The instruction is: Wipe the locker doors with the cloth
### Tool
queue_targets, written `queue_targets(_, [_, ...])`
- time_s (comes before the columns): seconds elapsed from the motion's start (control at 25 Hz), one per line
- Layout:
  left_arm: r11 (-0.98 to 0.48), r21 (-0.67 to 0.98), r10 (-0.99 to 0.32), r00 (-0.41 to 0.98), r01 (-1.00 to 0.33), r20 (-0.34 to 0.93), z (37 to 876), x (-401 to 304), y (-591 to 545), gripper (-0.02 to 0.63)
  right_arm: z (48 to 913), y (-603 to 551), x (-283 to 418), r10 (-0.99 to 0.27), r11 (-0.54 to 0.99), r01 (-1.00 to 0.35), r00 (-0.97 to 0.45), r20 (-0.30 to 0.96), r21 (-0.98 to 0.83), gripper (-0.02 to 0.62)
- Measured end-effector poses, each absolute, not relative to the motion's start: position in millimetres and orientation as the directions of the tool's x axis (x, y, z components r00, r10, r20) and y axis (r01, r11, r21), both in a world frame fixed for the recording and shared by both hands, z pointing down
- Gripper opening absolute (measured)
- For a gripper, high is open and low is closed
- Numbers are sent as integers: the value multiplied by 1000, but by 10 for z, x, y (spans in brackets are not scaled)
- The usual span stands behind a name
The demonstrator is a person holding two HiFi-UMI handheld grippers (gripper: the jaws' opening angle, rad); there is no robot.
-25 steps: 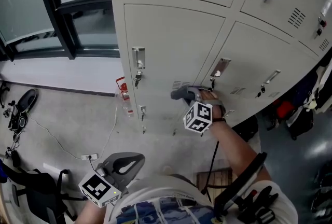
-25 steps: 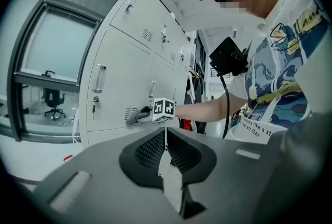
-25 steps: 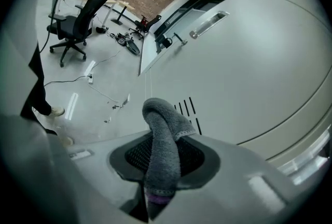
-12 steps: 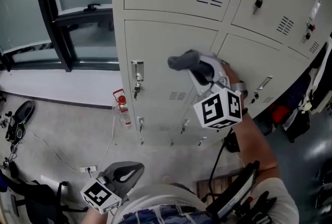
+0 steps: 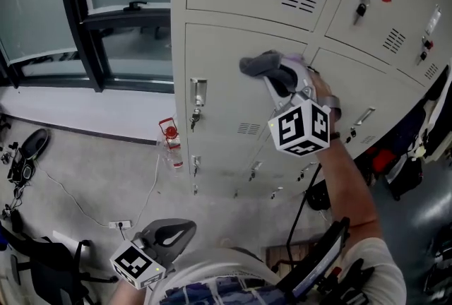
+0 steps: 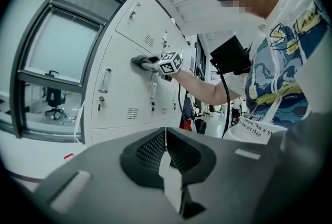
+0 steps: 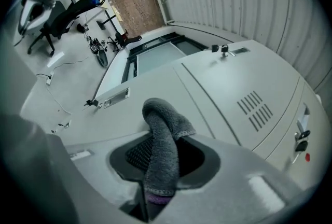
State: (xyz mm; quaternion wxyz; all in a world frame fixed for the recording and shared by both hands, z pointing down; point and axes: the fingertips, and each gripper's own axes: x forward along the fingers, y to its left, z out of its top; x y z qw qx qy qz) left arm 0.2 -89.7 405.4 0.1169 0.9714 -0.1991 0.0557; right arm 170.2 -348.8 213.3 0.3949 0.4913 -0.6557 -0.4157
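Observation:
A grey cloth [image 5: 263,65] is pinched in my right gripper [image 5: 277,78], which presses it against the upper part of a beige locker door [image 5: 226,85]. In the right gripper view the cloth [image 7: 162,150] runs up out of the closed jaws and folds over onto the door [image 7: 218,93]. My left gripper [image 5: 166,234] hangs low by the person's body, away from the lockers; in the left gripper view its jaws meet with nothing between them [image 6: 167,163]. That view also catches the cloth [image 6: 140,60] on the door.
Beige lockers [image 5: 339,35] with handles, keys and vent slots fill the wall. A dark-framed window [image 5: 85,21] stands to the left. A red-capped bottle [image 5: 169,145] stands at the locker's base. A power strip and cable [image 5: 116,224] and shoes [image 5: 32,148] lie on the floor.
My right gripper has lifted the cloth from near the door handle up to the top of the locker door, then shifted slightly right. The left gripper has stayed low.

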Motion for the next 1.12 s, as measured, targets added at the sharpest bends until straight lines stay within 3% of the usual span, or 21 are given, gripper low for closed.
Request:
queue_targets(0.76, [-874,209,-405,896,-438,185,4074,-126,-814,6,4655,-3526,1821,-859,506,-357,-128,495,785,100])
queue_targets(1.12, [-869,204,-418,890,-451,185,4075,-149,-805,3,5305,-3545,1830,-809,580,-331,-121,576,745,100])
